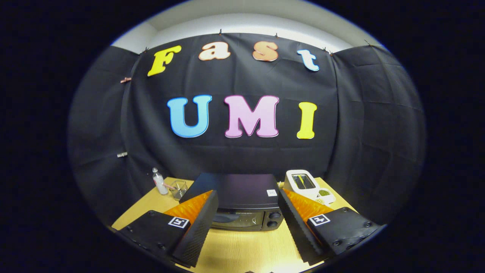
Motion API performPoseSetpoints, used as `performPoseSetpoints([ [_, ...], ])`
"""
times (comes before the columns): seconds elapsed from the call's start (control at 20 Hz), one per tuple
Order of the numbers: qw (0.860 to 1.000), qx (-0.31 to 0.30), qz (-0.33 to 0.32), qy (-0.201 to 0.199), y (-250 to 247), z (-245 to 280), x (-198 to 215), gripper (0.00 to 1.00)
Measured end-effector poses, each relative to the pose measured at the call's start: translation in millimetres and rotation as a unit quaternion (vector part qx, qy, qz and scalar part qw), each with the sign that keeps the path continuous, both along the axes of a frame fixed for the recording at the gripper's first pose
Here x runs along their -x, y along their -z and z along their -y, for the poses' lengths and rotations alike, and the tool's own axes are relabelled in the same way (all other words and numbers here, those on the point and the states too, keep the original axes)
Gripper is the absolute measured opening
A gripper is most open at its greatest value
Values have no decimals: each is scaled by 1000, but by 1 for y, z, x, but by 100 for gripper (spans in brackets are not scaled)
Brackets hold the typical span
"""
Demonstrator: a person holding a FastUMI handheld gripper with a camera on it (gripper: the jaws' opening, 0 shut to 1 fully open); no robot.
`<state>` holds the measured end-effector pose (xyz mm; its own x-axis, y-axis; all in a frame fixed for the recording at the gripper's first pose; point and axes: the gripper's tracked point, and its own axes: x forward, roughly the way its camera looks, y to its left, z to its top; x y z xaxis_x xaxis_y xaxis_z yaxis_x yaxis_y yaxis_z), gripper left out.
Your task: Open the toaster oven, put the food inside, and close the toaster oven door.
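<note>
Tool (248,220) sitting released, fingers spread wide, framing closed oven (242,203) at lower centre on tabletop (242,250); nothing being gripped.

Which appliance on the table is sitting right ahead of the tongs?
The black toaster oven, door shut, just beyond the open tongs; the white appliance stands farther back beside it.

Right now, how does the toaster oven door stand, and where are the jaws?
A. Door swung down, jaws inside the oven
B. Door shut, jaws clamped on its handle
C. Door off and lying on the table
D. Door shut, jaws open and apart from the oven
D: the toaster oven shows its door closed beyond the gripper, whose jaws stand wide and touch nothing.
</note>
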<state>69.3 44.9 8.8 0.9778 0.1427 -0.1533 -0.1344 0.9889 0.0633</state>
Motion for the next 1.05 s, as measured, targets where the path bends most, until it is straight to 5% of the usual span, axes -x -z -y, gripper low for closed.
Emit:
performPoseSetpoints([
  [0.6,998,-24,-4,64,-2,68,43,98],
  [1.05,999,-33,5,33,-10,47,35,98],
])
